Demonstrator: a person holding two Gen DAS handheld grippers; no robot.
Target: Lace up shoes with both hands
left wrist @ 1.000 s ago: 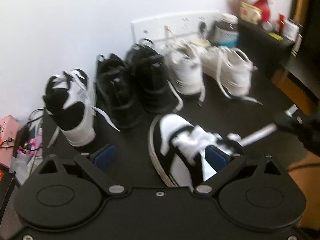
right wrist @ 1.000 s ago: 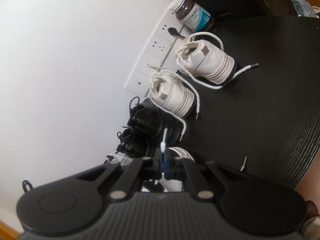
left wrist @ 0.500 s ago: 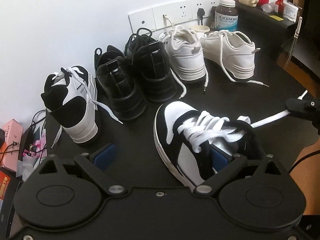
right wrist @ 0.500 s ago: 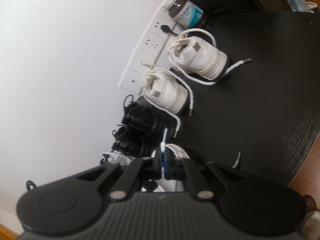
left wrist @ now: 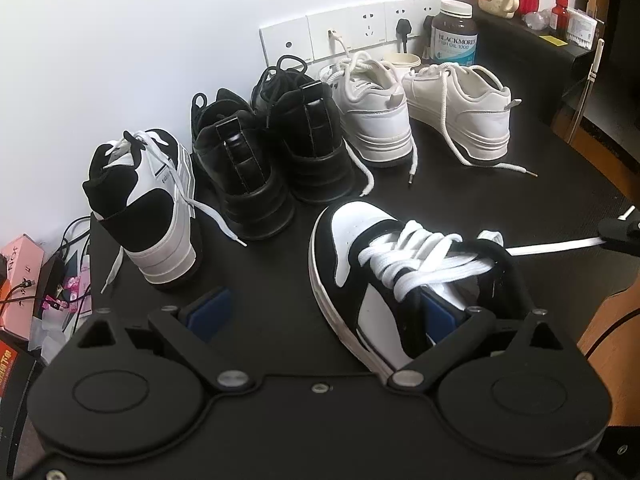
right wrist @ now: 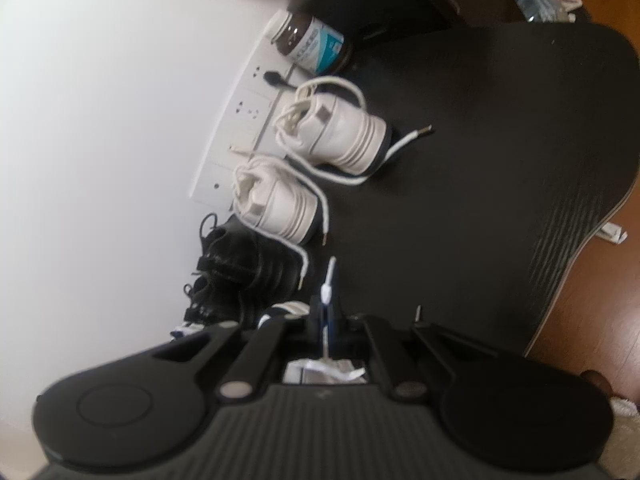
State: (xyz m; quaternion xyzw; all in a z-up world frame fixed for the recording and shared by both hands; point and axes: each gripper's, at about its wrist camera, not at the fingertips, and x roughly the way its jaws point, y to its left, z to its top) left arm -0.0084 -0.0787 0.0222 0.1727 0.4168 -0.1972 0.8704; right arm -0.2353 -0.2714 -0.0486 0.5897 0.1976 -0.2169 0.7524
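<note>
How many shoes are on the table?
6: one black-and-white shoe at the front; behind it a row: black-and-white, two black, two white. None seems hidden.

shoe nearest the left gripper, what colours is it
Black and white shoe with white laces; clearest in the left wrist view.

The left wrist view is sharp and evenly lit, soft indoor light with no hard shadows; the wall (left wrist: 140, 40) reads bright white, greying toward the corners. Faint sheen shows on the black shoes (left wrist: 248, 168). Fisheye bending curves the sockets (left wrist: 344, 36) and table (left wrist: 560, 208) edge, with dark vignette at the corners. The right wrist view is tilted sideways, softer and hazier; its wall (right wrist: 100, 120) is nearly blown out, the bottle (right wrist: 312, 44) label is blurred, and the far top edge smears
</note>
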